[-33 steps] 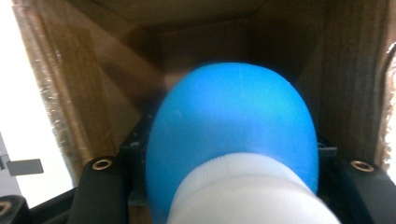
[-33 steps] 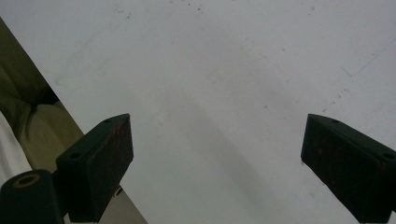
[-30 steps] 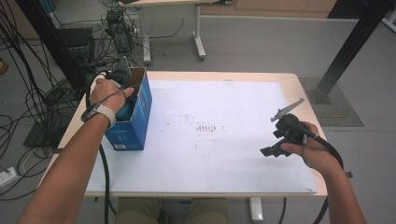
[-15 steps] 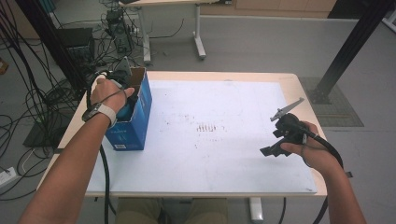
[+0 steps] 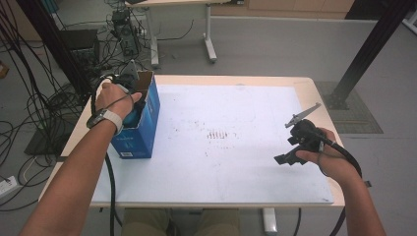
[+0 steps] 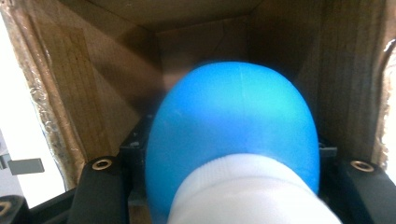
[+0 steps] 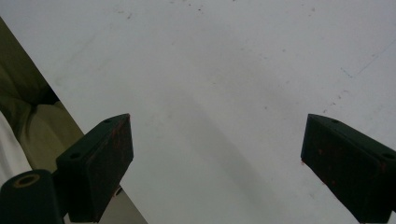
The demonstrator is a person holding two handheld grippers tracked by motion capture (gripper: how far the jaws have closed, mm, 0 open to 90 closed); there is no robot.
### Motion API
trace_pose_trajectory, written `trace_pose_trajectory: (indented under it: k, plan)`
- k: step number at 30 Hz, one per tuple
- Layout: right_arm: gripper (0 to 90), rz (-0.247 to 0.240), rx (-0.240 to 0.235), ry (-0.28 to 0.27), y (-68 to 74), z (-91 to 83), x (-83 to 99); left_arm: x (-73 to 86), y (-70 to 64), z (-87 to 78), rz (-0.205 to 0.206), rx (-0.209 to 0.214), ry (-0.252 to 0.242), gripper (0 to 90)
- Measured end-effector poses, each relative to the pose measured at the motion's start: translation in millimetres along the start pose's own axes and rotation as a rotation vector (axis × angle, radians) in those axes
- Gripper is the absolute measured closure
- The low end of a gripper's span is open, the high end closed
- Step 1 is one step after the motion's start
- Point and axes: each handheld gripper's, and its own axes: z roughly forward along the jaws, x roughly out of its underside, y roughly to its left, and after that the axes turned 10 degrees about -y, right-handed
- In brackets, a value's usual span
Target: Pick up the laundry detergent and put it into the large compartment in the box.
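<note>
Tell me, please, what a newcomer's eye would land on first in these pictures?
Most striking is the blue box standing open at the left edge of the white table, with the left gripper reaching down into it. In the left gripper view, a rounded blue object with a white end sits between the jaws inside the cardboard walls. The right gripper hovers open over bare table at the right.

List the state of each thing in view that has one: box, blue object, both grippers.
Blue box: upright, top flaps open.
Blue object: inside the box, between the left gripper's jaws.
Left gripper: reaching into the box, shut on the blue object.
Right gripper: open, empty, over the white table.
</note>
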Motion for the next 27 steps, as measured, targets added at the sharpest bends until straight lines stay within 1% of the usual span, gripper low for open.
trace_pose_trajectory:
  k: [2,3,5,22,23,24,27]
  plan:
    - [9.1,0.005,0.003,0.003,0.8,-0.1,-0.5,0.2,0.1,0.0,0.0,0.0,-0.001,38.1]
    - [9.1,-0.003,0.0,0.001,0.3,0.0,-0.4,0.3,0.3,0.1,0.0,0.001,-0.001,38.2]
    - [9.1,0.005,0.005,0.001,1.4,-0.6,-0.6,0.0,0.5,-0.1,0.0,0.001,0.003,38.2]
    - [9.1,-0.01,0.005,-0.008,2.0,-3.3,1.9,0.6,-0.7,-0.4,0.002,-0.001,0.006,38.2]
    - [9.1,-0.001,0.008,-0.005,2.8,-3.3,1.8,0.8,-0.7,-0.4,0.002,-0.001,0.005,38.2]
    - [9.1,-0.011,0.004,-0.007,1.9,-2.9,2.2,0.9,-0.7,-0.4,0.002,-0.001,0.005,38.2]
    - [9.1,-0.013,0.004,-0.007,1.8,-2.8,2.2,1.1,-0.5,-0.4,0.002,-0.001,0.004,38.2]
